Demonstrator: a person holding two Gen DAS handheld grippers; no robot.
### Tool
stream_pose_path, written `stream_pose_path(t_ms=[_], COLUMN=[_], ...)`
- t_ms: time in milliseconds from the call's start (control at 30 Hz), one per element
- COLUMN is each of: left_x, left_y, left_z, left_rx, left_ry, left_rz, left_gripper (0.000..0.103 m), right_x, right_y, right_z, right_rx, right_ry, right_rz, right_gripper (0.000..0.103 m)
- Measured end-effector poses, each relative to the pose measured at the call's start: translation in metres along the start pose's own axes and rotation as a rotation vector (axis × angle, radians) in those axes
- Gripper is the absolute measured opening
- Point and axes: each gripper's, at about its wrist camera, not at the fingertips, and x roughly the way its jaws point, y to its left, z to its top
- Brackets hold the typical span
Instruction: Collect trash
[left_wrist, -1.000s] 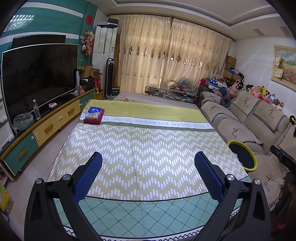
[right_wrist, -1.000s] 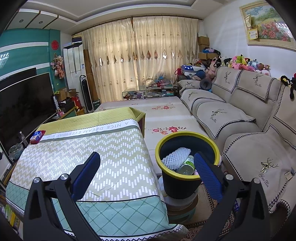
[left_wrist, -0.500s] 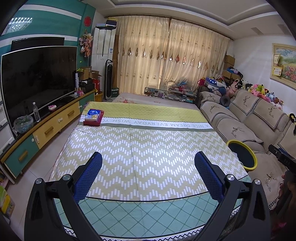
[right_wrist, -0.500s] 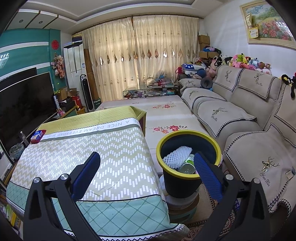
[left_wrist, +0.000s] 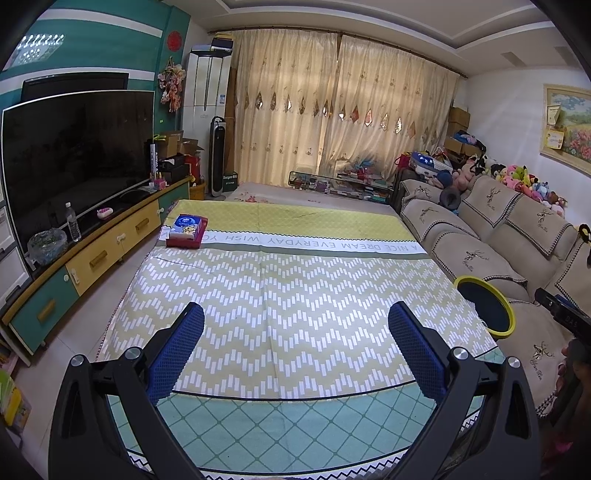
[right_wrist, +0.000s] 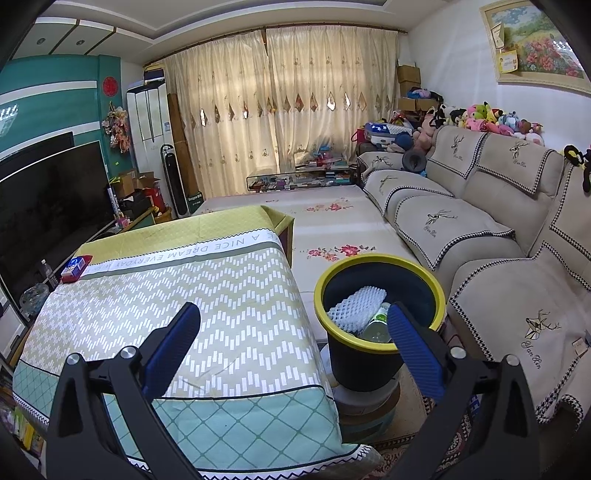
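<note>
- Your left hand-held gripper (left_wrist: 295, 325) hangs over the bench (left_wrist: 295, 280) near edge, jaws apart, empty.
- Your right hand-held gripper (right_wrist: 293, 319), jaws apart, empty.
- Trash bin (right_wrist: 364, 363) just beside bench's right edge holds foam net (right_wrist: 354, 308) and bottle (right_wrist: 378, 325).

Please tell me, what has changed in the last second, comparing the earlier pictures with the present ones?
Almost nothing. The view of the right gripper has drifted slightly, so the yellow-rimmed bin sits a little lower and more to the right; the left gripper barely shifted. Nothing was taken hold of or let go: both grippers stay open and empty. The foam net and bottle remain in the bin, the tissue box on the covered table.
</note>
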Motion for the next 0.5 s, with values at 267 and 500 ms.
stream_pose_path(t_ms=[267, 500], left_x=[0.0023, 0.0023], left_y=[0.0018, 0.0021], left_z=[-0.0017, -0.0034], left_rx=[0.0, 0.0], left_ry=[0.003, 0.007], left_rz=[0.0, 0.0], left_gripper=[0.098, 0.098], right_x=[0.0007, 0.0034], right_y=[0.0014, 0.0037], right_z=[-0.0008, -0.0027], right_rx=[-0.001, 0.0], right_ry=[0.002, 0.004], right_rz=[0.001, 0.004], right_gripper=[0.096, 0.096])
